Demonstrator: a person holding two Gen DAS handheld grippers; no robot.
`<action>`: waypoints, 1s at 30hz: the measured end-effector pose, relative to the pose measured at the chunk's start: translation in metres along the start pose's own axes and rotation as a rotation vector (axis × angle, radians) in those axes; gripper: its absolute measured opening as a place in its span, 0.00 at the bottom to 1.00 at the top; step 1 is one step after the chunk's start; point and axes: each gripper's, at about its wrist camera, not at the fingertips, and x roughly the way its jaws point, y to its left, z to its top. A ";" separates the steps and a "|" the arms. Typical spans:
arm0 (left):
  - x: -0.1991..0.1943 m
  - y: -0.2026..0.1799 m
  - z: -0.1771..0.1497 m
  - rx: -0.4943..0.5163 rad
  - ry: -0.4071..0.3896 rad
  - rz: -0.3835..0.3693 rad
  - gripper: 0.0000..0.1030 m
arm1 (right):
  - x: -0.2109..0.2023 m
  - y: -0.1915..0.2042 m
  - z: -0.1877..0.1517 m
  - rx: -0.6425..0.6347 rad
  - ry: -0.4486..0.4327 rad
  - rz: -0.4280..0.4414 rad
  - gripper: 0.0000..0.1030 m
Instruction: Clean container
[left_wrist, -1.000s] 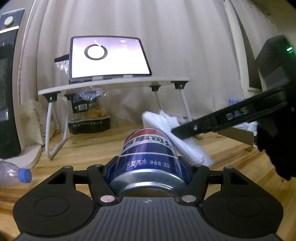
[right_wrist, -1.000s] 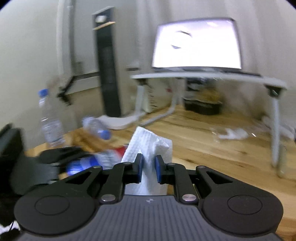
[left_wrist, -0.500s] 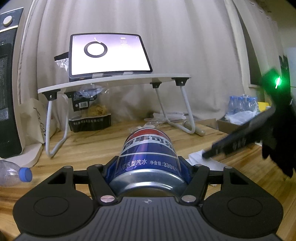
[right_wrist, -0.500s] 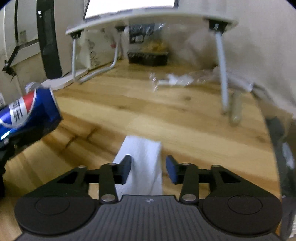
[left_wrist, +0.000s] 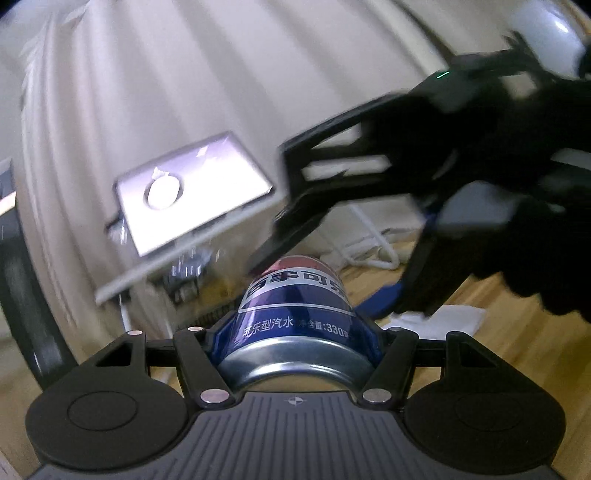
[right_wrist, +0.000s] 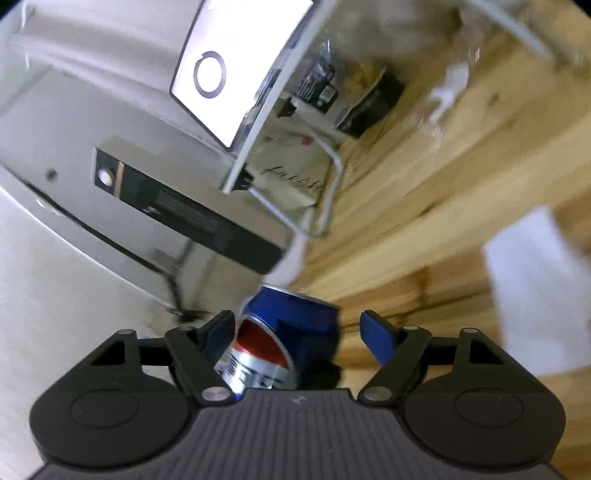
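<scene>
Left wrist view. My left gripper (left_wrist: 295, 332) is clamped on the blue Pepsi can (left_wrist: 295, 306); its two fingers press the can's sides just above the silver bottom rim, which faces the camera, and the can points away along the fingers. The whole view is tilted, so my left hand is rolled and raised off the wooden tabletop (left_wrist: 524, 332). Left of the can, blurred, the lit tablet (left_wrist: 192, 192) stands on the white folding lap desk (left_wrist: 177, 258) before the cream curtain (left_wrist: 184, 74). Above and to the right of the can, my right gripper (left_wrist: 325, 258) reaches in from the upper right, motion-blurred, held in a black-gloved hand (left_wrist: 546, 236); one finger tip lies at the can's far end, the blue-padded one lower to the can's right. Right of the can, the white paper towel (left_wrist: 447, 317) lies flat on the wood.

Right wrist view. My right gripper (right_wrist: 299, 328) is spread wide and holds nothing. The can (right_wrist: 284, 336) lies between its fingers, close against the left one and apart from the blue pad (right_wrist: 376, 336) of the right one; whether the left finger touches it I cannot tell. The camera is strongly rolled. Left of the can, a black tower heater (right_wrist: 192, 214); above it, the tablet (right_wrist: 240, 66) and lap desk (right_wrist: 280, 110); right of it, the paper towel (right_wrist: 535, 288) on the tabletop (right_wrist: 424, 206).
</scene>
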 end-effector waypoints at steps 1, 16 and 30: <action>-0.001 0.000 0.001 0.003 -0.002 -0.002 0.65 | 0.002 -0.003 -0.001 0.022 0.004 0.020 0.78; 0.010 0.076 -0.002 -0.780 0.001 -0.377 0.65 | -0.022 -0.034 -0.006 0.123 -0.119 0.313 0.67; -0.008 -0.016 0.009 0.178 -0.055 -0.083 0.65 | -0.018 -0.024 -0.013 0.017 -0.025 0.168 0.71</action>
